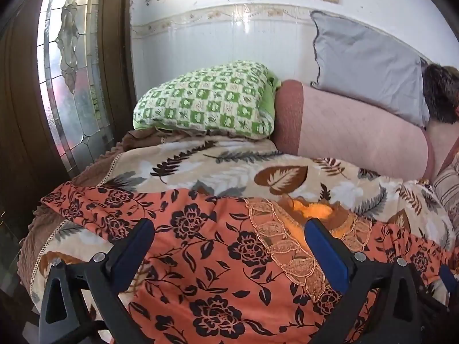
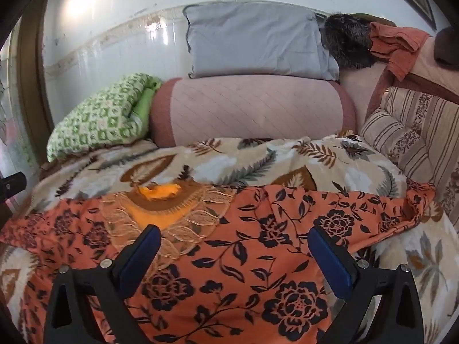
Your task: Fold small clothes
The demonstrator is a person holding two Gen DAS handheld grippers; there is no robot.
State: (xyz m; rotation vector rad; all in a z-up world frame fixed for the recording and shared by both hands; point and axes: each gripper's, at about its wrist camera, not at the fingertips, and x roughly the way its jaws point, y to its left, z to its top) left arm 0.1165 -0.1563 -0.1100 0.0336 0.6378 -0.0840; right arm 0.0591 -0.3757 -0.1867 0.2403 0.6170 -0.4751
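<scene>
The leaf-print blanket (image 1: 258, 169) bears the orange flowered garment (image 1: 200, 258) spread flat, long axis crosswise ahead of and beneath both tools, left gripper (image 1: 229, 235) and right gripper (image 2: 235, 240) each fully spread, holding nothing, about equally near it.

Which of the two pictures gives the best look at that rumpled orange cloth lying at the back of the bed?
The right wrist view. There the rumpled orange cloth lies in full sight at the upper right, beside the grey pillow. The left wrist view does not show it at all; its right edge cuts off just past that pillow.
</scene>
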